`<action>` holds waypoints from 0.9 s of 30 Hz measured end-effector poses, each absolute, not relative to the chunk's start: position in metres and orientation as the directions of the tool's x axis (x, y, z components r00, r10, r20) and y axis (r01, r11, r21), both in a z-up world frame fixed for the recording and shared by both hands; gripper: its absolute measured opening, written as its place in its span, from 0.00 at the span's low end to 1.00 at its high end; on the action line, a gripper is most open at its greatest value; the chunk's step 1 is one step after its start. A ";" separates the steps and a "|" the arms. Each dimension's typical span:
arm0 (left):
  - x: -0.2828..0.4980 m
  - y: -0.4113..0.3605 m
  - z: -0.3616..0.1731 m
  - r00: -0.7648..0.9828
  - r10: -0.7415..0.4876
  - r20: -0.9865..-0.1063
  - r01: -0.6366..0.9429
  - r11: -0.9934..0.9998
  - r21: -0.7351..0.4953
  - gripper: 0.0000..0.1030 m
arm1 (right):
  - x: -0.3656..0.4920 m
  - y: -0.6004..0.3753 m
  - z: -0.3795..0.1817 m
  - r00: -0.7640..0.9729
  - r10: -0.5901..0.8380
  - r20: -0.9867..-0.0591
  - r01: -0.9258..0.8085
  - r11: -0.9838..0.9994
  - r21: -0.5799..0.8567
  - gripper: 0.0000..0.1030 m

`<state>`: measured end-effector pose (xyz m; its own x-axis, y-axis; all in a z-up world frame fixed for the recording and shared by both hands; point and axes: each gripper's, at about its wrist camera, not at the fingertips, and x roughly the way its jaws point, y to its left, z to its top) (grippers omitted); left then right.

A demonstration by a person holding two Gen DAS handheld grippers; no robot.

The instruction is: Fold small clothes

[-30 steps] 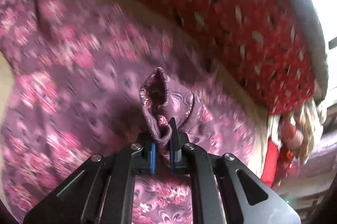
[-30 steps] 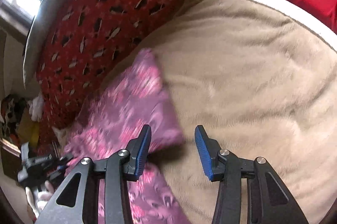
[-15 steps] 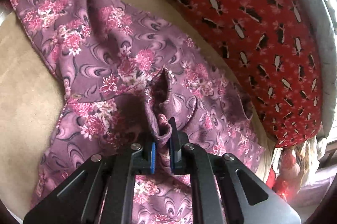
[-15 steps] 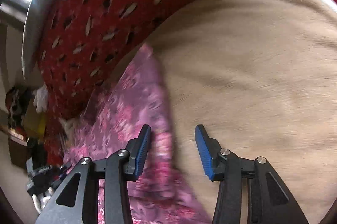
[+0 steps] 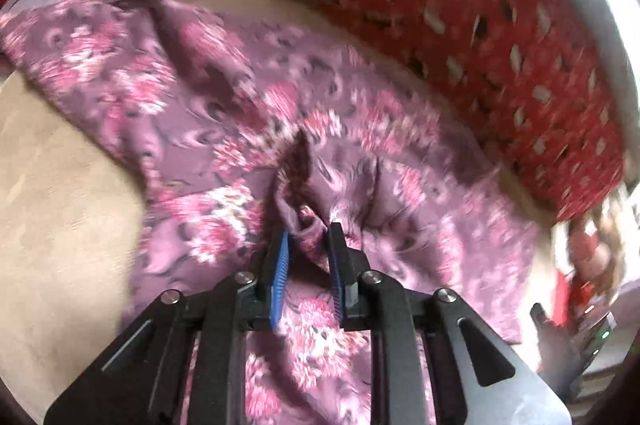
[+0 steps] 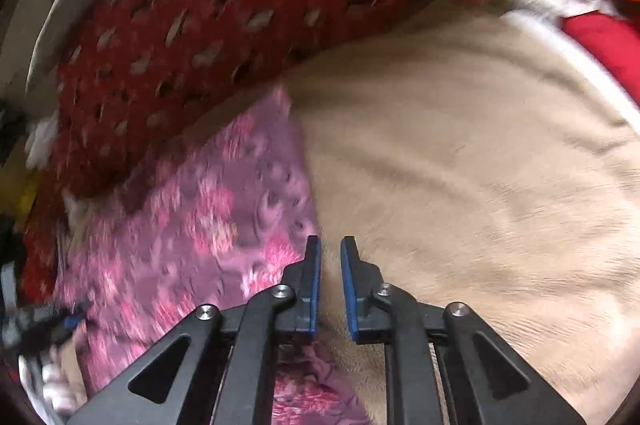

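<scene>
Now the left gripper (image 5: 308, 237) pinches a raised fold of the purple floral garment (image 5: 224, 113), which fills the frame centre on the beige blanket (image 5: 60, 193). Meanwhile the right gripper (image 6: 330, 250) is nearly closed, with a narrow gap, holding nothing, at the garment's right edge.

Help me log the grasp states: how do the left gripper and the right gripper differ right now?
The left gripper has a bunched fold of the purple floral garment between its blue pads; the right gripper has nothing between its pads.
The left gripper sits over the garment's middle; the right gripper sits at the garment's edge, mostly over the beige blanket.
Both have black frames, blue pads and narrow gaps.
</scene>
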<state>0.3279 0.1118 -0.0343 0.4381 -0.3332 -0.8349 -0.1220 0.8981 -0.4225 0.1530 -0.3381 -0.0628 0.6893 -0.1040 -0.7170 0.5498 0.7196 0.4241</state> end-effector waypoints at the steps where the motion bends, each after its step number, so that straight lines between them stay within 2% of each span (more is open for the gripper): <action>1: 0.327 0.116 -0.032 0.449 -0.348 -0.823 -0.136 0.884 -0.448 0.18 | 0.154 -0.334 -0.055 0.710 -0.099 -0.697 0.532 0.724 0.439 0.13; 3: 0.330 0.118 -0.031 0.454 -0.373 -0.809 -0.164 0.858 -0.487 0.26 | 0.163 -0.323 -0.048 0.729 -0.056 -0.682 0.490 0.738 0.463 0.15; 6: 0.343 0.100 -0.045 0.418 -0.319 -0.851 -0.164 0.894 -0.416 0.26 | 0.183 -0.298 -0.053 0.726 0.028 -0.687 0.424 0.768 0.480 0.20; 7: 0.347 0.093 -0.055 0.391 -0.294 -0.872 -0.166 0.910 -0.380 0.26 | 0.188 -0.291 -0.058 0.719 0.045 -0.693 0.409 0.779 0.475 0.23; 8: 0.350 0.088 -0.066 0.366 -0.275 -0.889 -0.164 0.921 -0.353 0.26 | 0.198 -0.282 -0.070 0.687 0.084 -0.721 0.395 0.790 0.469 0.32; 9: 0.351 0.084 -0.070 0.374 -0.261 -0.890 -0.149 0.930 -0.336 0.26 | 0.203 -0.276 -0.081 0.643 0.101 -0.759 0.400 0.801 0.445 0.34; 10: 0.350 0.083 -0.069 0.383 -0.257 -0.887 -0.140 0.933 -0.331 0.26 | 0.206 -0.270 -0.086 0.610 0.072 -0.789 0.417 0.818 0.396 0.31; 12: 0.348 0.083 -0.063 0.389 -0.270 -0.881 -0.129 0.931 -0.342 0.28 | 0.208 -0.255 -0.073 0.633 -0.006 -0.775 0.412 0.849 0.330 0.35; 18: 0.351 0.127 -0.053 0.397 -0.373 -0.839 -0.209 0.853 -0.478 0.28 | 0.246 -0.201 -0.039 0.704 0.082 -0.706 0.286 0.877 0.387 0.35; 25: 0.349 0.231 -0.045 0.458 -0.303 -0.836 -0.347 0.805 -0.482 0.34 | 0.297 -0.136 -0.070 0.637 0.157 -0.755 0.247 0.886 0.393 0.35; 26: 0.351 0.252 -0.046 0.462 -0.283 -0.841 -0.379 0.794 -0.475 0.34 | 0.298 -0.131 -0.080 0.621 0.141 -0.771 0.255 0.894 0.368 0.36; 27: 0.354 0.268 -0.046 0.466 -0.262 -0.845 -0.406 0.785 -0.468 0.34 | 0.293 -0.122 -0.085 0.657 0.092 -0.749 0.236 0.918 0.320 0.36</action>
<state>0.3539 0.2684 -0.0461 0.4659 -0.2624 -0.8450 -0.4060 0.7851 -0.4676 0.2931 -0.1223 -0.0847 0.6566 0.0925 -0.7486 0.2359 0.9175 0.3202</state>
